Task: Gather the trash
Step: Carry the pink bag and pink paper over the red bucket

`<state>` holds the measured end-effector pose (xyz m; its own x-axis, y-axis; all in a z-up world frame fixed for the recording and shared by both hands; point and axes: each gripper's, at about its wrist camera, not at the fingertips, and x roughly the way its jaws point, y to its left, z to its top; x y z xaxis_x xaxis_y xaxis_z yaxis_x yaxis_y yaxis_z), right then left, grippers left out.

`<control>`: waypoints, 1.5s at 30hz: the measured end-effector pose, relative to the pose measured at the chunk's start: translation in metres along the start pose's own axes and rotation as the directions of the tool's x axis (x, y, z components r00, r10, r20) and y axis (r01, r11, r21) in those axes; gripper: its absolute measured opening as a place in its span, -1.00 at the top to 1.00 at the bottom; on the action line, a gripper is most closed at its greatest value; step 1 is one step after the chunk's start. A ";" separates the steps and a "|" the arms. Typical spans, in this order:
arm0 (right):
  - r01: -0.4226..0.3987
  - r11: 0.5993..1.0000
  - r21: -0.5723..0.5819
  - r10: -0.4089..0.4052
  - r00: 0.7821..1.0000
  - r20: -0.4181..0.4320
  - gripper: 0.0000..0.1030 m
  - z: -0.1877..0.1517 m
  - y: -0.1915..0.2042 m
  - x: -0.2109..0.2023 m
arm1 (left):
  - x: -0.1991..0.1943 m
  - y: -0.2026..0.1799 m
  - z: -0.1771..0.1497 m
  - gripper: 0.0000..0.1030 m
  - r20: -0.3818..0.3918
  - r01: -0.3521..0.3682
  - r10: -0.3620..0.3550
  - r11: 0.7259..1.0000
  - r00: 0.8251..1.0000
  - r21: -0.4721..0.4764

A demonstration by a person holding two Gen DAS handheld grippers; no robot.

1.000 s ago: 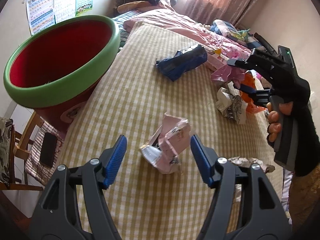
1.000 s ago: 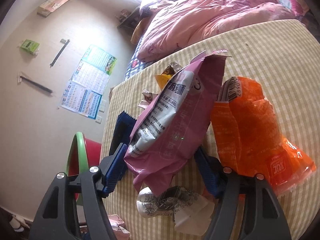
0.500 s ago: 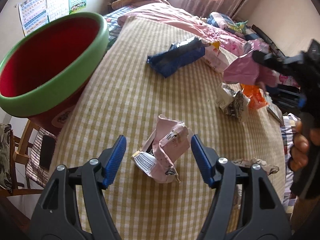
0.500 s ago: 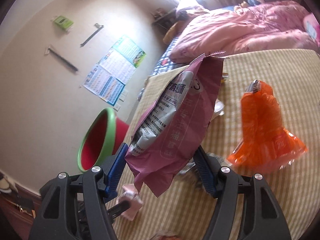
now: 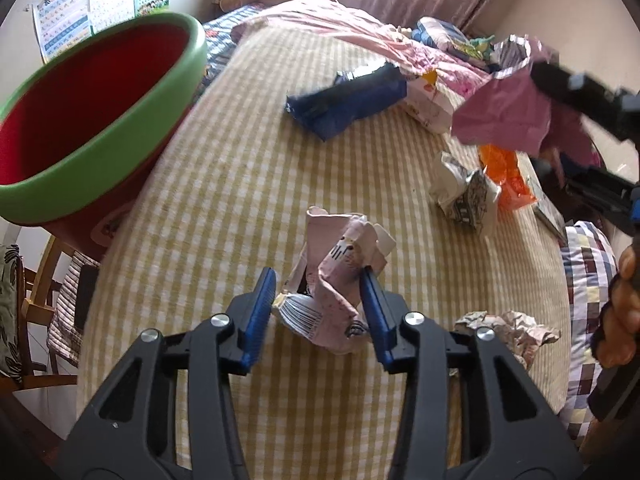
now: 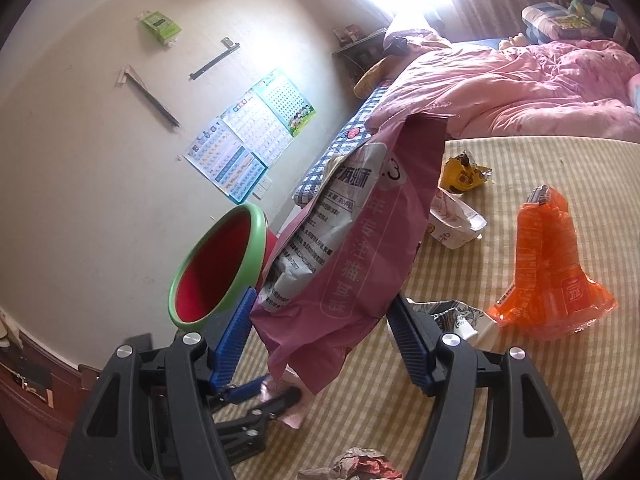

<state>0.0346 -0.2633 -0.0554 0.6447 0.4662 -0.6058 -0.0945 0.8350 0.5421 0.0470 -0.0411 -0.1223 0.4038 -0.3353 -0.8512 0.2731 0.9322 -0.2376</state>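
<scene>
Our left gripper (image 5: 318,306) has just been closing its jaws; the blue pads now press both sides of the crumpled pink wrapper (image 5: 340,276), which rests on the checked bedspread (image 5: 224,184). Our right gripper (image 6: 320,338) has risen and holds the large pink bag (image 6: 352,240) clamped between wide-set pads. We judge both items ready for transfer to the red bin (image 5: 80,116), near the bed edge.
</scene>
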 end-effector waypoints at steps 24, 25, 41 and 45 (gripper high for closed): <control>0.023 0.996 -0.085 -0.022 1.000 0.008 -0.26 -0.003 0.013 -0.001 | -0.038 0.023 0.019 0.19 0.146 -0.042 0.053 0.996 0.988 -0.076; 0.022 0.996 -0.087 -0.022 1.000 0.008 -0.26 -0.003 0.014 -0.001 | -0.039 0.023 0.019 0.19 0.150 -0.043 0.054 0.996 0.987 -0.076; 0.015 0.990 -0.140 -0.017 1.000 -0.007 -0.26 -0.006 0.029 0.006 | -0.051 0.038 0.027 0.19 0.193 -0.058 0.079 0.992 0.978 -0.115; 0.017 0.989 -0.146 -0.019 1.000 -0.010 -0.26 -0.005 0.031 0.009 | -0.050 0.041 0.028 0.19 0.195 -0.054 0.077 0.991 0.978 -0.122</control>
<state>0.0338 -0.2317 -0.0468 0.6392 0.4532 -0.6214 -0.1929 0.8766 0.4409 0.0621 0.0101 -0.0761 0.5861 -0.2828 -0.7593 0.1427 0.9585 -0.2469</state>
